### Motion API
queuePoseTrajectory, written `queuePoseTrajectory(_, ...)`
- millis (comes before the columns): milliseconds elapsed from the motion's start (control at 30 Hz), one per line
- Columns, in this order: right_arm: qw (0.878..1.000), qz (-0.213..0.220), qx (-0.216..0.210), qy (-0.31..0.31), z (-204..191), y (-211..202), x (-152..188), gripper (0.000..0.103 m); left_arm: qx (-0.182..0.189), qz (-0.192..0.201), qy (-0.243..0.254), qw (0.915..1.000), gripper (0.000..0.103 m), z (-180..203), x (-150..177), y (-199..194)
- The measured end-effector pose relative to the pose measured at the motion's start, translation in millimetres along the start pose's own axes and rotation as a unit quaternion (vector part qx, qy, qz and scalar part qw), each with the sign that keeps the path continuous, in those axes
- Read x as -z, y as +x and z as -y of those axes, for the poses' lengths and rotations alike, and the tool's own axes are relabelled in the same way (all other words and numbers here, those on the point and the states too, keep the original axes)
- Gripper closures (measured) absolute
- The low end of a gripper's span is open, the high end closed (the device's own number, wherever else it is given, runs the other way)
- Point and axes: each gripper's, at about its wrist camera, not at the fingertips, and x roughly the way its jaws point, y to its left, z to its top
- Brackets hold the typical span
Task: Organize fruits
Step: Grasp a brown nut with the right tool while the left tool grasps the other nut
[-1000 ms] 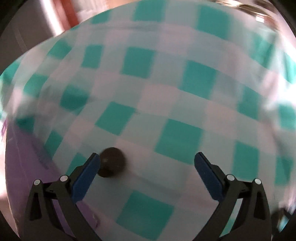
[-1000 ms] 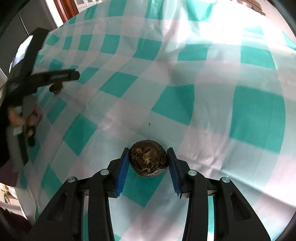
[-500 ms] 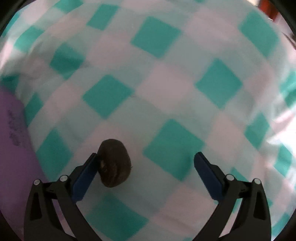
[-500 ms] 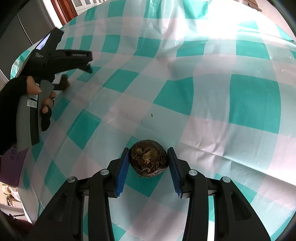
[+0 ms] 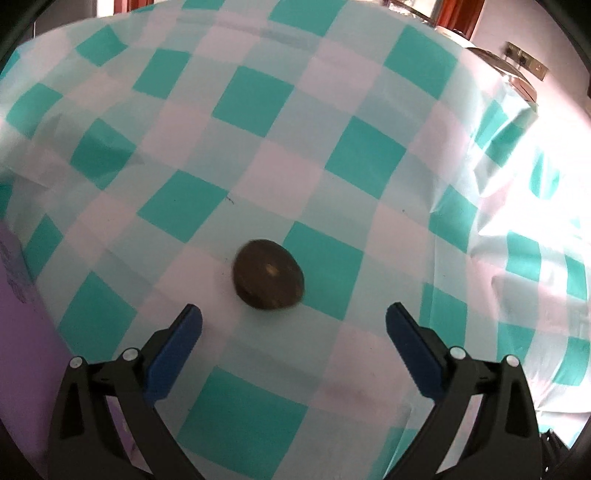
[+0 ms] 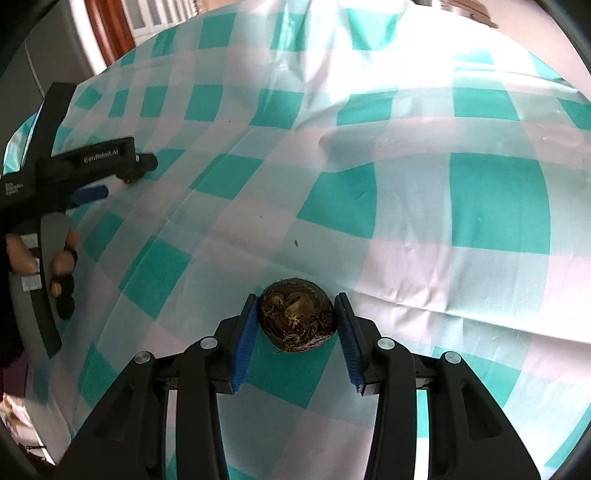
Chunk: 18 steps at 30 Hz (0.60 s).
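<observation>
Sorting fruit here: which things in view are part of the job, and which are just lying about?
Part of the job:
- rough brown fruit between the right gripper pads
- smooth brown fruit ahead of the open left gripper

Lying about:
- checked tablecloth
- purple sheet at the table's edge

A home dining room, by the look of it: a table [image 5: 369, 92] under a teal-and-white checked cloth [image 6: 491, 199], with a reddish wooden door frame [image 6: 110, 33] beyond its far left corner.
</observation>
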Motion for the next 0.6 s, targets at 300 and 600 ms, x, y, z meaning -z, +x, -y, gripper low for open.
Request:
queuePoseTrajectory(300,0.999,0.031,0.011,0.015,0,-1,8,0.06,-0.041,0.013,-0.016,0.9989,0.009,-9,-26,21)
queuePoseTrajectory(600,0.999,0.043,0.02,0.019,-1,-2,10,0.06,-0.067,0.03,0.054,0.9959,0.063,21,-19,16)
